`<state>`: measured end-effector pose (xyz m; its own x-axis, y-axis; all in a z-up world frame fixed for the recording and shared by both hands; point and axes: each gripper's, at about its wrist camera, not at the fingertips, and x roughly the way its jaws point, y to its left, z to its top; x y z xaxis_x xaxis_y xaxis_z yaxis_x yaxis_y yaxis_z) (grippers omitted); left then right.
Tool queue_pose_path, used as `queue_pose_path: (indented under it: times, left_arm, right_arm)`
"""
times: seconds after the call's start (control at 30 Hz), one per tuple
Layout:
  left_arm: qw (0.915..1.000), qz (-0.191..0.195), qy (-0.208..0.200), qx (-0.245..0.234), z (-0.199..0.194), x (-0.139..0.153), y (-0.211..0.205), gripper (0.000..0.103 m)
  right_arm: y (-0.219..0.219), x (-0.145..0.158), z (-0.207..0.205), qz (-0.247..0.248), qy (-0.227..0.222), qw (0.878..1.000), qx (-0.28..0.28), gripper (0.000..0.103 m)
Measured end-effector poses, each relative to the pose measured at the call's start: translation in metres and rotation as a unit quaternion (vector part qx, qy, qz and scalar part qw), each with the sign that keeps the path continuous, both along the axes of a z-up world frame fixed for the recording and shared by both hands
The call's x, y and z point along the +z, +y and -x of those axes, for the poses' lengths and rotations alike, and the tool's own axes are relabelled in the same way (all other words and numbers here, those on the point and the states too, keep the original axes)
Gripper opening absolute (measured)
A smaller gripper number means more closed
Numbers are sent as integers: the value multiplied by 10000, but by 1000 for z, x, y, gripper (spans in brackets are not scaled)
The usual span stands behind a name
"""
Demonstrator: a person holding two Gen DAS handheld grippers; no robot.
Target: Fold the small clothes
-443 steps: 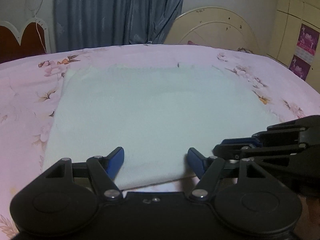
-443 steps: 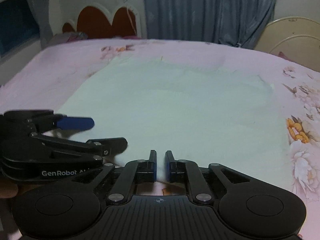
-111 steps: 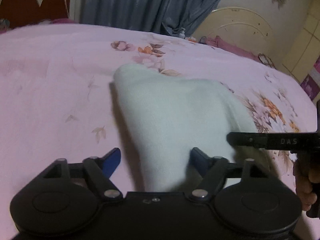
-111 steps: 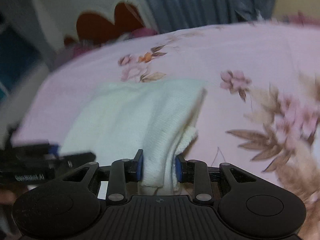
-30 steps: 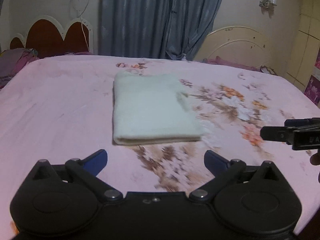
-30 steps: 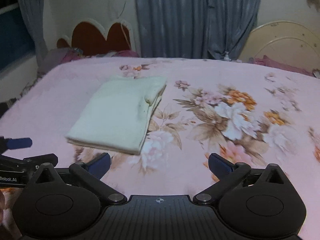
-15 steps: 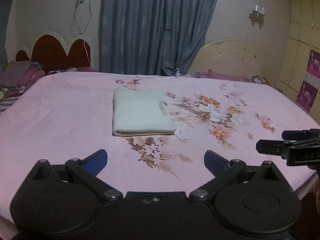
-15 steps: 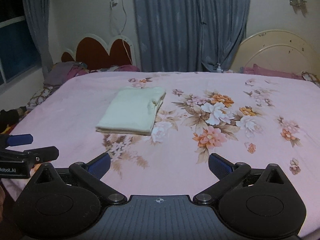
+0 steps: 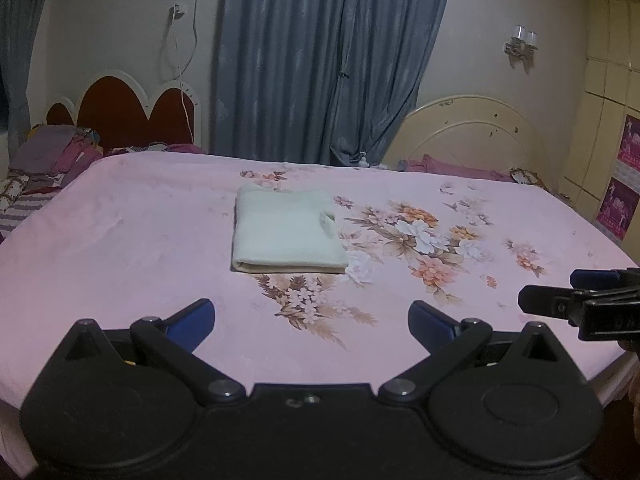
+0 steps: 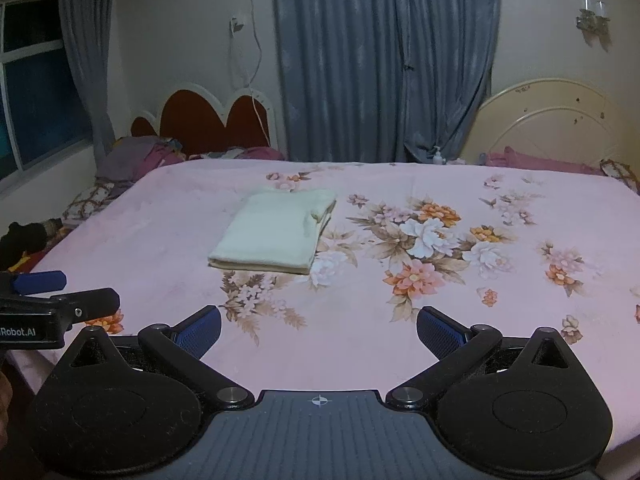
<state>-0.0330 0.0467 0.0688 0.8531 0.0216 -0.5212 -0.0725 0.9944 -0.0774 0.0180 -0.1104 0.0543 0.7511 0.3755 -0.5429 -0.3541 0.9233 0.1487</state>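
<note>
While both grippers hang back over the near edge of the bed [image 9: 120, 216], the folded cloth [image 9: 286, 236] lies flat on the pink flowered sheet [image 10: 440, 344], well apart from either tool. It is a pale, whitish rectangle folded into several layers, with the stacked edges showing along its near side. A small loose flap or tab sticks up near its right edge. It sits left of the large printed bunch of flowers [image 9: 420, 236] in the middle of the sheet.

Seen from the left wrist camera, the left gripper [image 9: 311, 320] has its blue-tipped fingers [image 9: 192, 320] spread wide with nothing between them. The right gripper shows at the right edge of that view as a black bar with a blue tip. From the right wrist camera, the right gripper [image 10: 319, 326] is likewise released, its fingers [image 10: 440, 330] spread wide and holding nothing, and the cloth [image 10: 276, 236] appears up and to the left of its centre line. The left gripper pokes in at the left edge of that view.

Behind the bed hang blue-grey curtains [image 10: 384, 60]. A red scalloped headboard [image 9: 132, 114] stands to the left and a cream rounded headboard [image 9: 472, 136] to the right. A white cord [image 10: 254, 52] hangs down the wall beside the curtains.
</note>
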Motion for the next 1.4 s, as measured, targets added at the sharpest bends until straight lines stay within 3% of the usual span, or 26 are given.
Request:
queue_pose_path:
  times: [1.4]
  left_arm:
    - [9999, -108, -55, -94, -1, 5, -3, 102]
  right_arm:
    - [-16, 4, -9, 0, -17, 10000, 3, 103]
